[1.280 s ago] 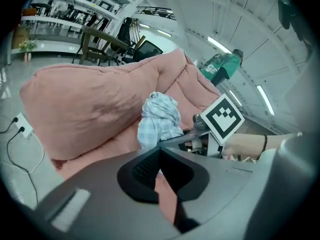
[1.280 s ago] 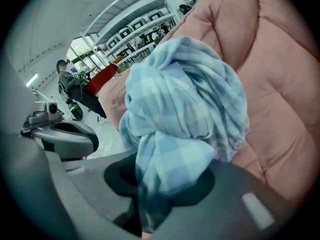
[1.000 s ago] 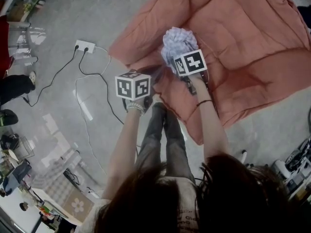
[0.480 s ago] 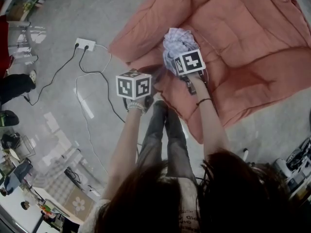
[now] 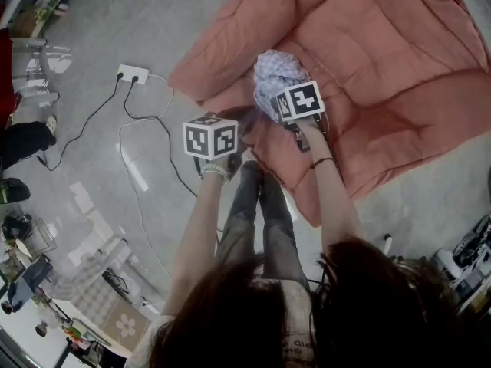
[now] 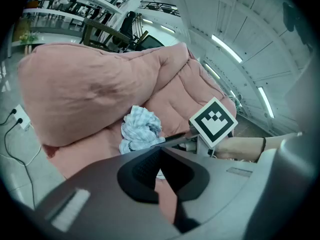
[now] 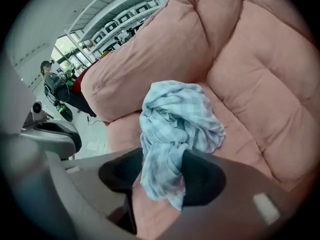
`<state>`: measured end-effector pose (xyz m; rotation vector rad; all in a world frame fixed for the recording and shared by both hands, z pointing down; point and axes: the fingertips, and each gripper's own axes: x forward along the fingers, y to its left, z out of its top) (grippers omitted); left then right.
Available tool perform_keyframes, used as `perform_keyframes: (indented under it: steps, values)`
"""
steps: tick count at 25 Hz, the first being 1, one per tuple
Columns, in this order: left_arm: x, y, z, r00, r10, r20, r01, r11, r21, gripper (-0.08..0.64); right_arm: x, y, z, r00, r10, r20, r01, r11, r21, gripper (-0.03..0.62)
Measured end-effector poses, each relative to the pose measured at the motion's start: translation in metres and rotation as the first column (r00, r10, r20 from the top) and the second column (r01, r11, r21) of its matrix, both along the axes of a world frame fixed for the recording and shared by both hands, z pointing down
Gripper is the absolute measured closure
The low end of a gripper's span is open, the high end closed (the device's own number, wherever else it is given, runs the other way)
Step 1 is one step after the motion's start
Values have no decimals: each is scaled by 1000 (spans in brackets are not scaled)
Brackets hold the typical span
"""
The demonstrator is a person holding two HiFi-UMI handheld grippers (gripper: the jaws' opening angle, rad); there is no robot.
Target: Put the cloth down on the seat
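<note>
A crumpled pale blue checked cloth (image 5: 275, 71) lies on the pink cushioned seat (image 5: 376, 60). My right gripper (image 5: 273, 103) is right against its near side. In the right gripper view the cloth (image 7: 175, 116) rests on the seat (image 7: 250, 79), and one hanging end lies between the jaws of the right gripper (image 7: 162, 170), which are opening wide. My left gripper (image 5: 236, 131) hovers by the seat's front edge, left of the right one. Its jaws (image 6: 160, 156) are shut on nothing. From there I see the cloth (image 6: 141, 126) and the right gripper's marker cube (image 6: 212, 123).
A white power strip (image 5: 133, 73) with cables (image 5: 149, 133) lies on the grey floor left of the seat. The person's legs (image 5: 261, 205) stand at the seat's front edge. Another person (image 5: 19, 140) is at the far left, clutter at the lower left.
The cloth has settled slightly lower and to the left on the seat, and the right gripper has shifted a little with it. The left gripper has hardly moved.
</note>
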<state>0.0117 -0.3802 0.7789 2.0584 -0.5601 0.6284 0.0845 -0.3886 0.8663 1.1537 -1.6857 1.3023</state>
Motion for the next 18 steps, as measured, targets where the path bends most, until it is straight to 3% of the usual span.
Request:
perform_keyframes:
  steps: [11, 18]
  values:
    - [2, 1, -21, 1000, 0, 3, 0, 1000, 19, 561, -6, 1, -26, 997, 47, 68, -50, 998, 43, 367]
    - [3, 5, -51, 1000, -7, -12, 8, 999, 38, 561, -7, 1, -67, 987, 88, 136, -105, 986, 128, 420]
